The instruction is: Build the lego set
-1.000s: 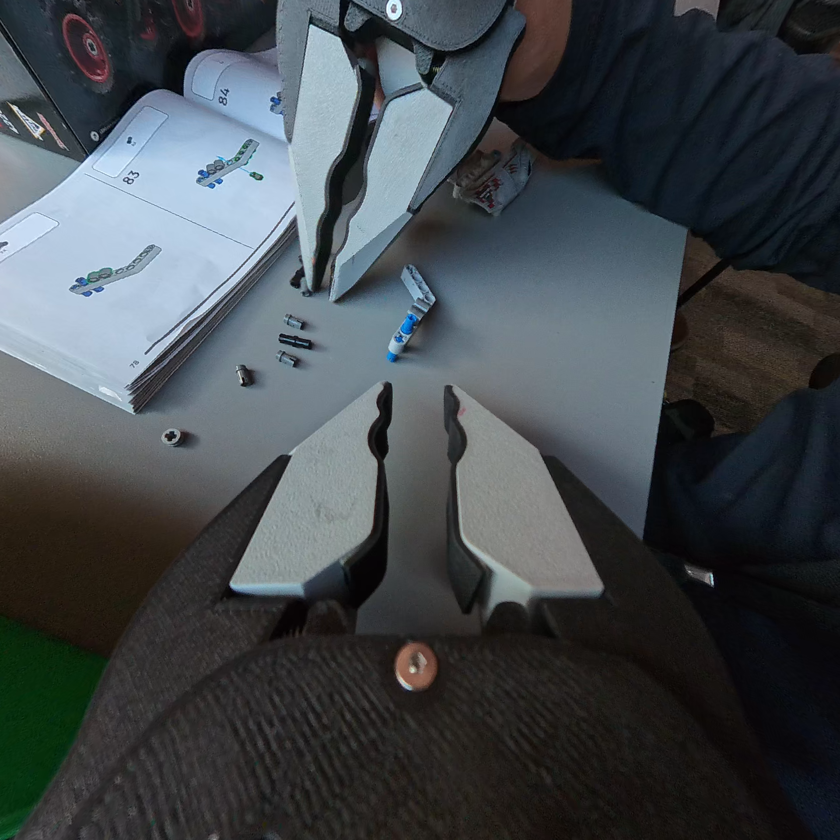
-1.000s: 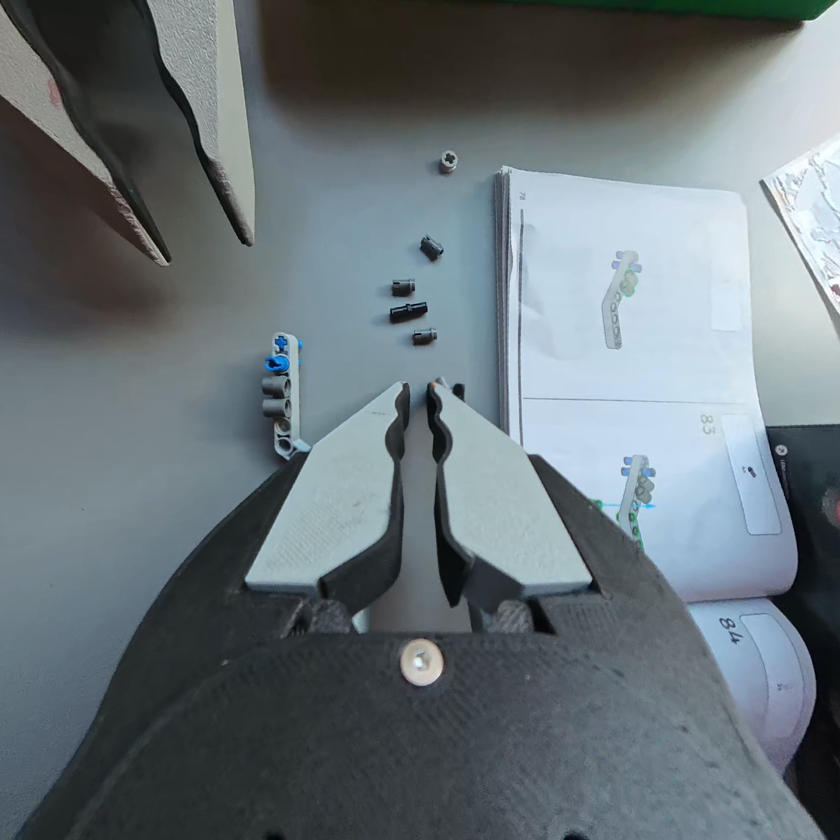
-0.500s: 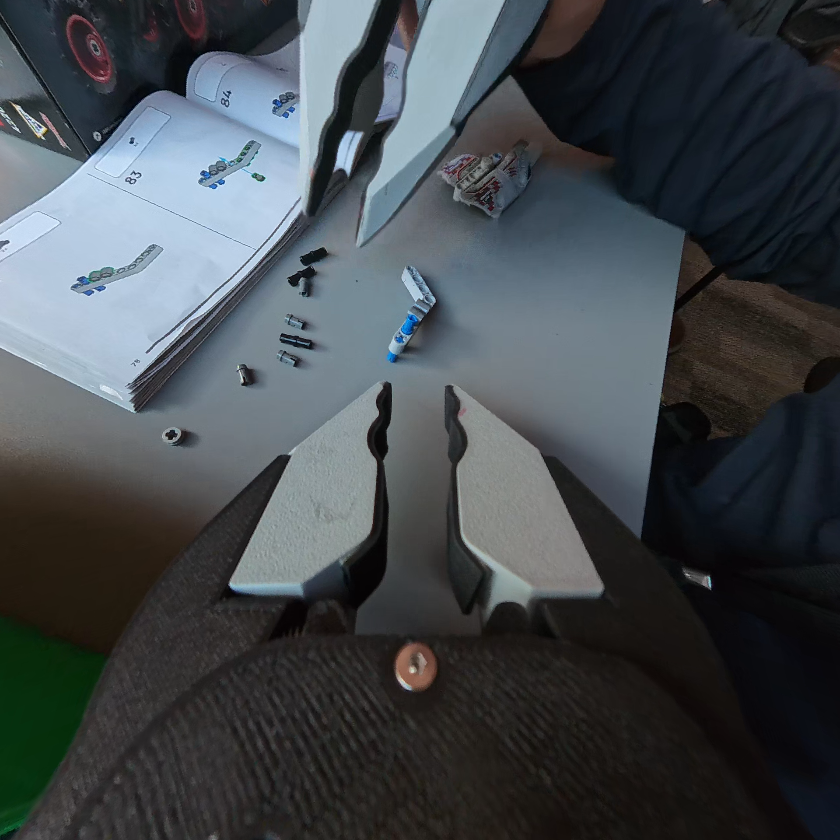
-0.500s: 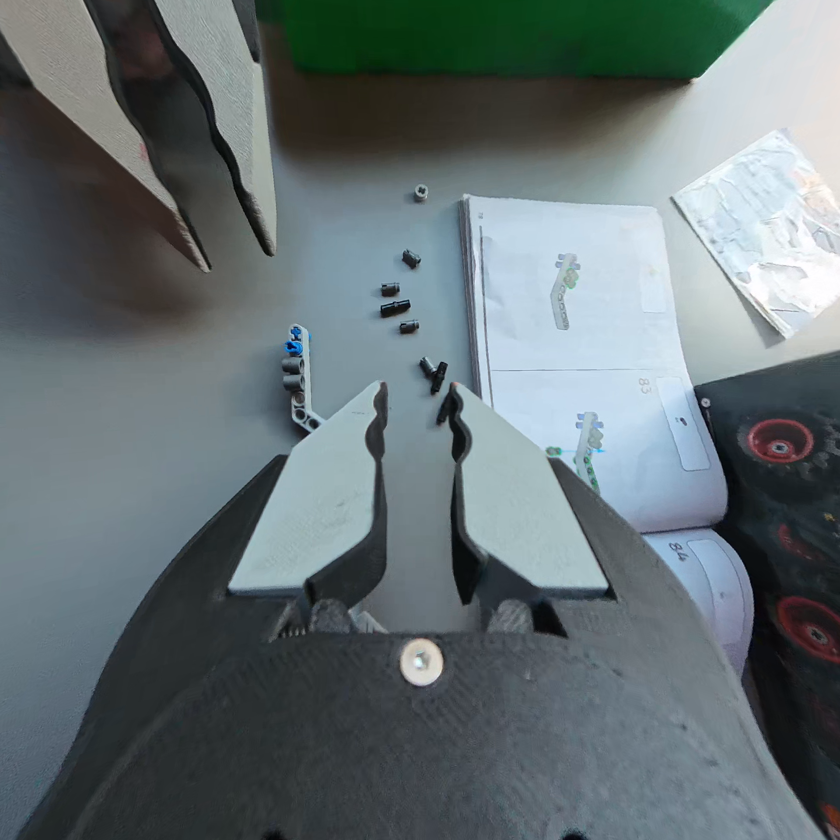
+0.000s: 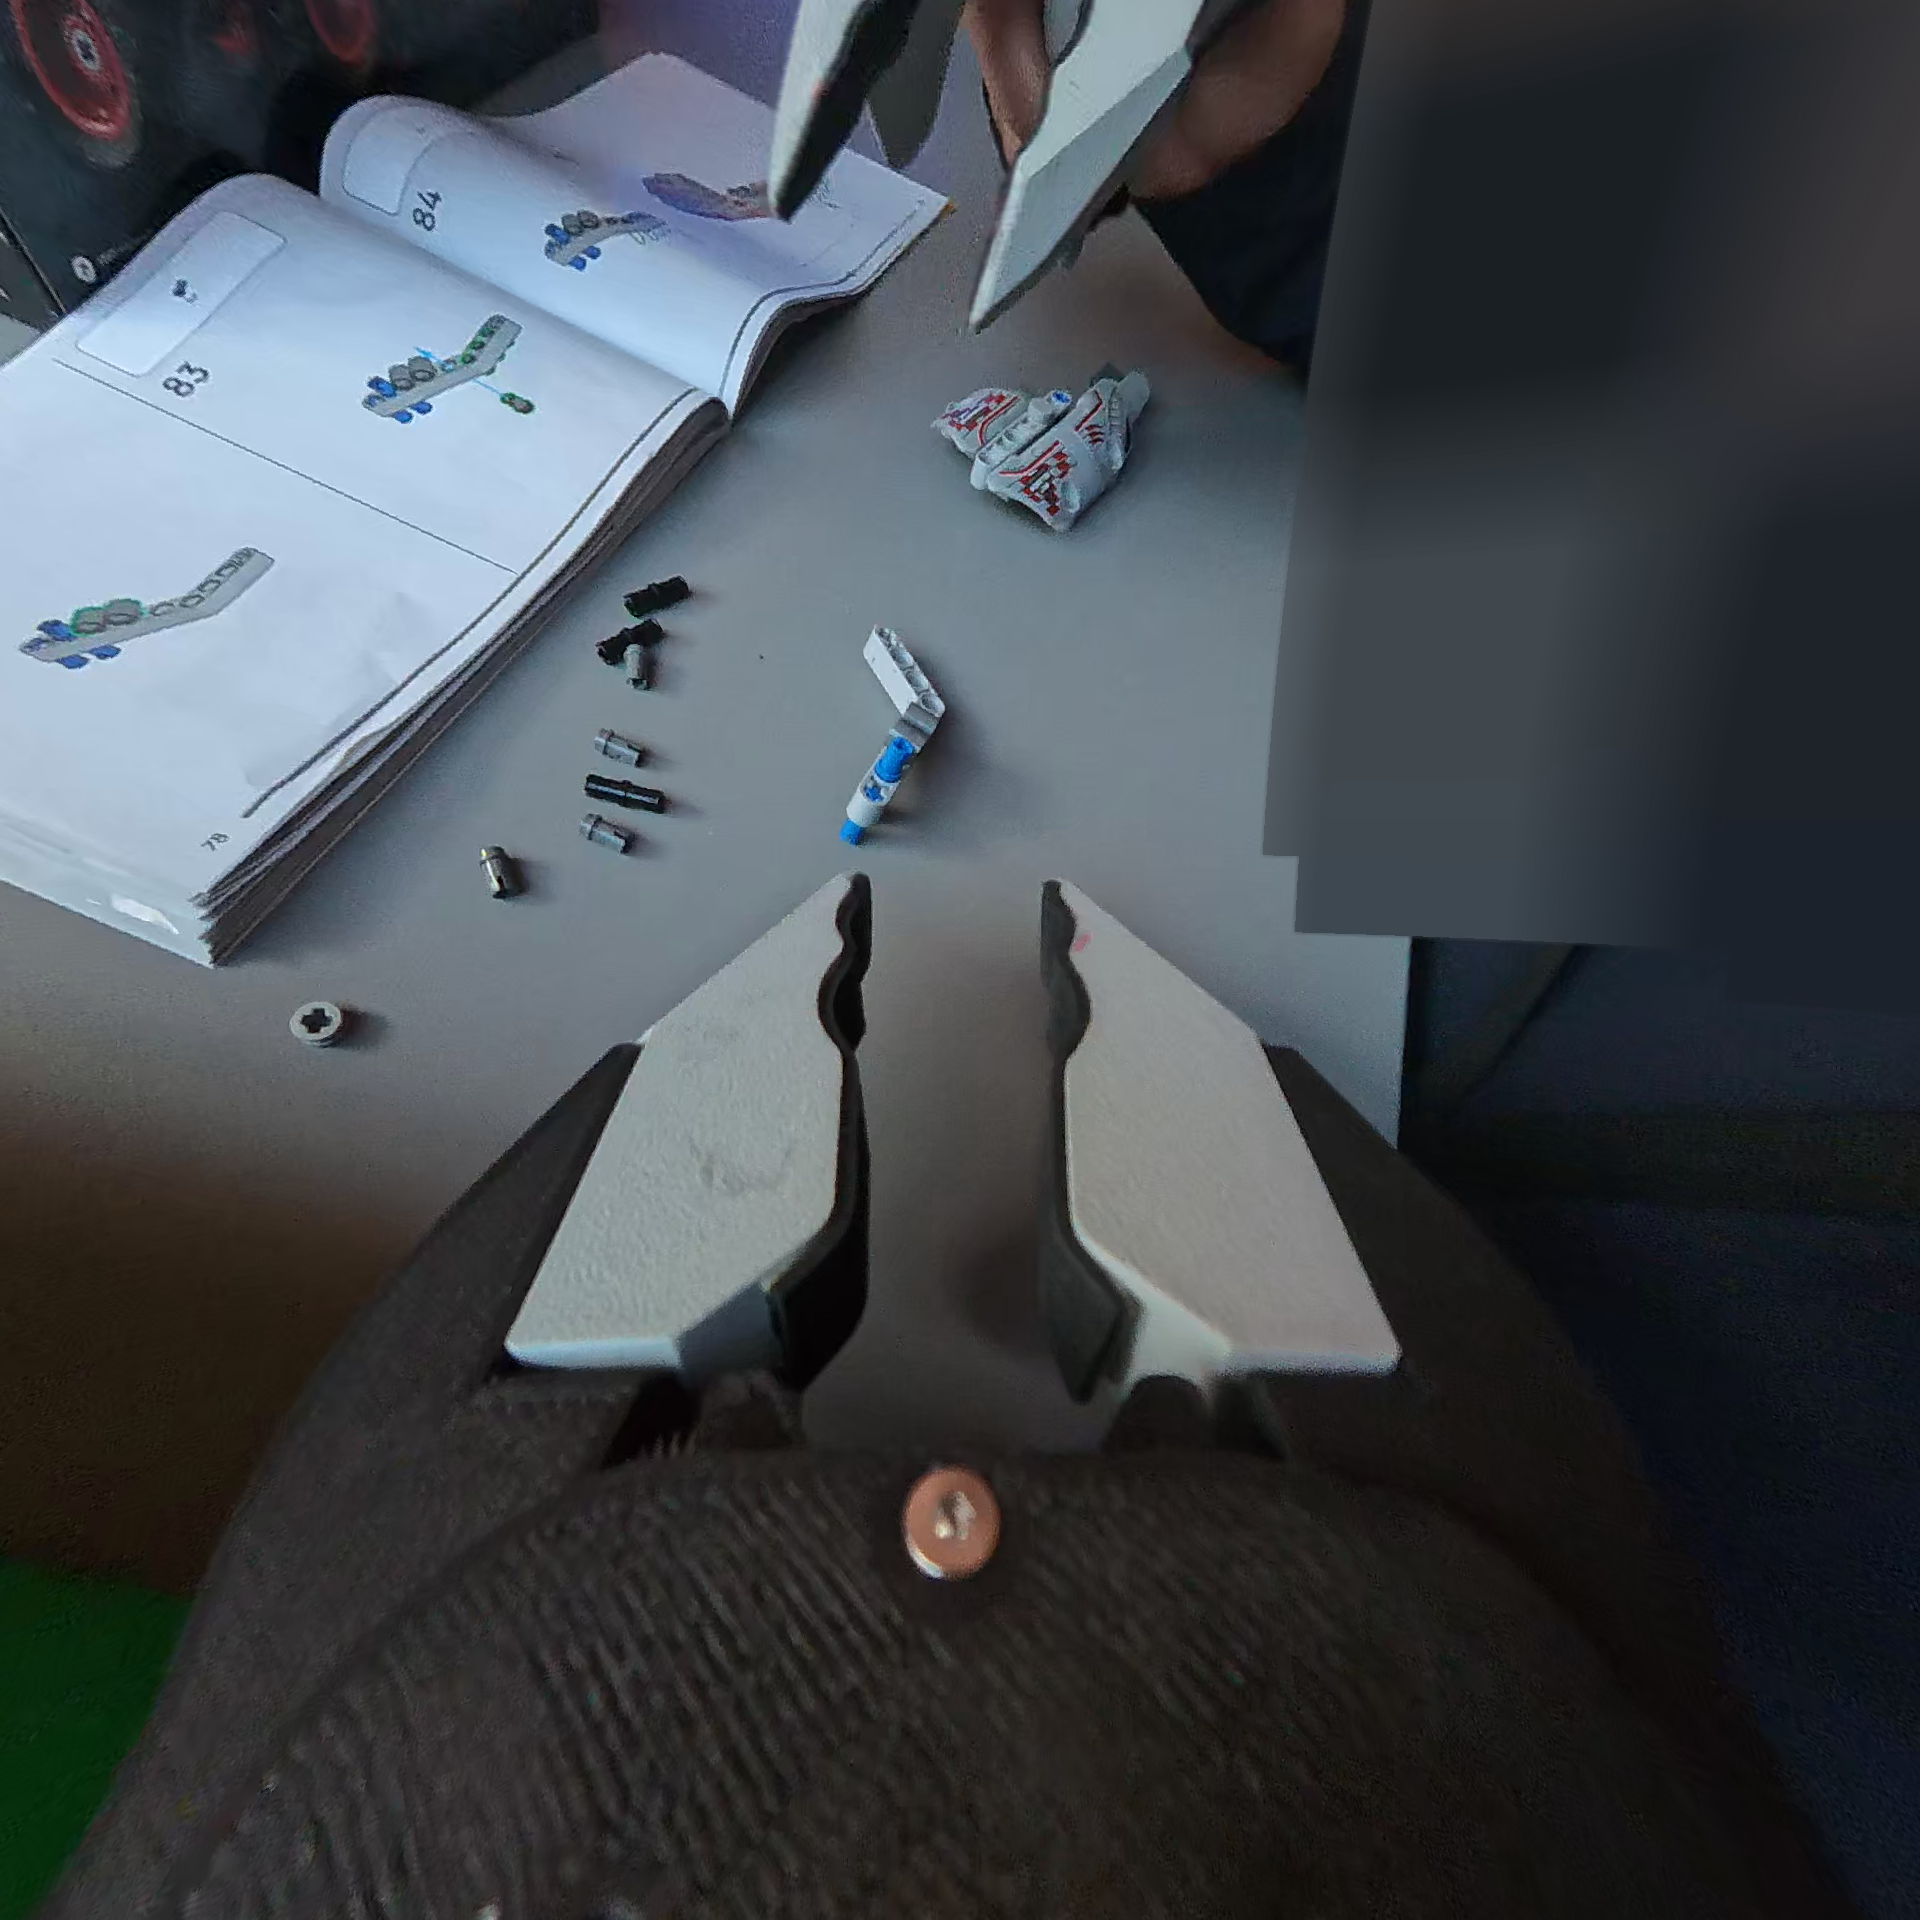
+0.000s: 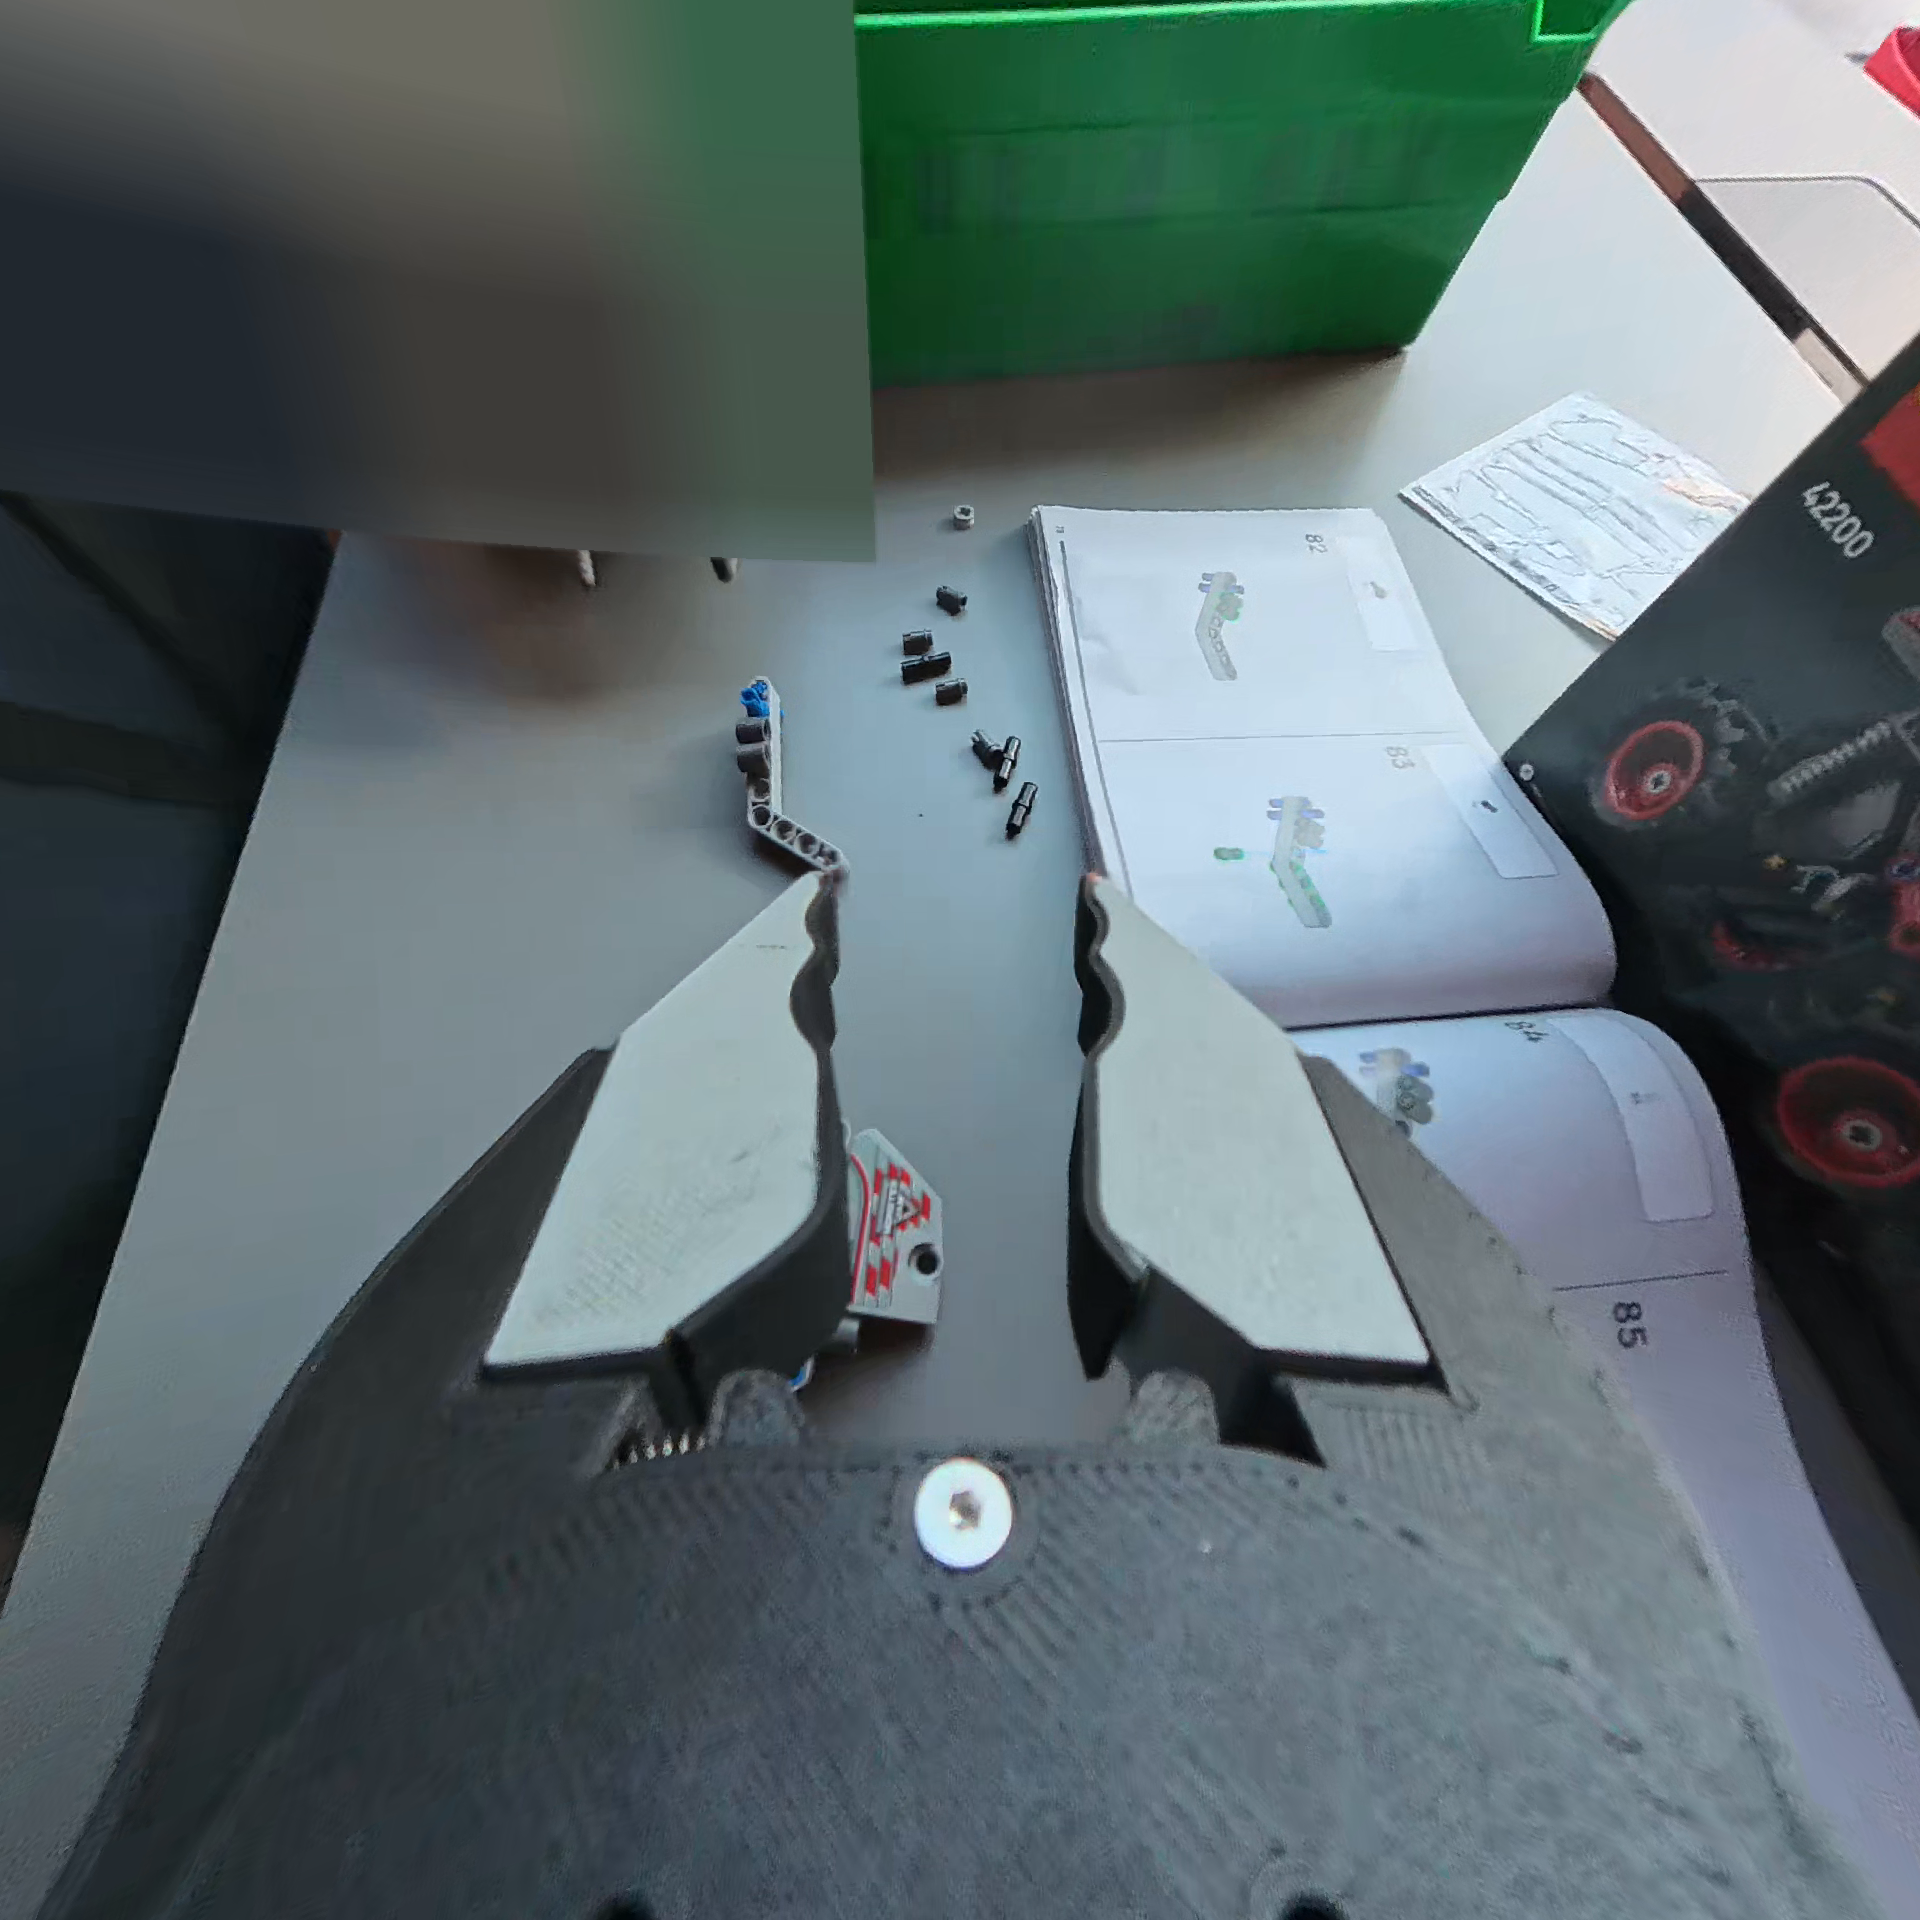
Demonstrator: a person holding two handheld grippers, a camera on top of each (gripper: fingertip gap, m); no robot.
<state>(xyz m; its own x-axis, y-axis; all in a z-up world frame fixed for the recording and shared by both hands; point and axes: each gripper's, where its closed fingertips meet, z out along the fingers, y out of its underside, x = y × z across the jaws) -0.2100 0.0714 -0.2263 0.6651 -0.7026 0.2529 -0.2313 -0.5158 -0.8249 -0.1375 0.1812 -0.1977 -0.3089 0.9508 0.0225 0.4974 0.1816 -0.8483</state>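
A bent grey beam with blue pins [image 5: 894, 738] lies on the grey table, just ahead of my left gripper [image 5: 951, 894], which is open and empty. Several small black and grey pins [image 5: 623, 792] lie in a loose row between the beam and the open instruction booklet [image 5: 312, 468]. A grey bush [image 5: 320, 1023] lies apart at the left. My right gripper [image 6: 956, 888] is open and empty, raised above the table, short of the beam [image 6: 774, 790] and the pins [image 6: 1013, 810]. It also shows at the top of the left wrist view [image 5: 883, 260].
A grey printed panel piece [image 5: 1039, 442] lies near the table's far edge and shows under my right fingers [image 6: 894, 1236]. A green bin [image 6: 1143, 187], a sticker sheet [image 6: 1569, 509] and the black set box [image 6: 1766, 831] border the booklet [image 6: 1299, 727]. The grippers' ends are close to 15 cm from one another. To the grey bush [image 5: 320, 1023]: left tips about 10 cm, right tips about 20 cm. My right wrist view [image 6: 960, 508] looks at it from another angle.
My right gripper was nearly shut at the pins beside the booklet. It has opened wide, lifted and drawn back, leaving black pins on the table. My left gripper has not moved.
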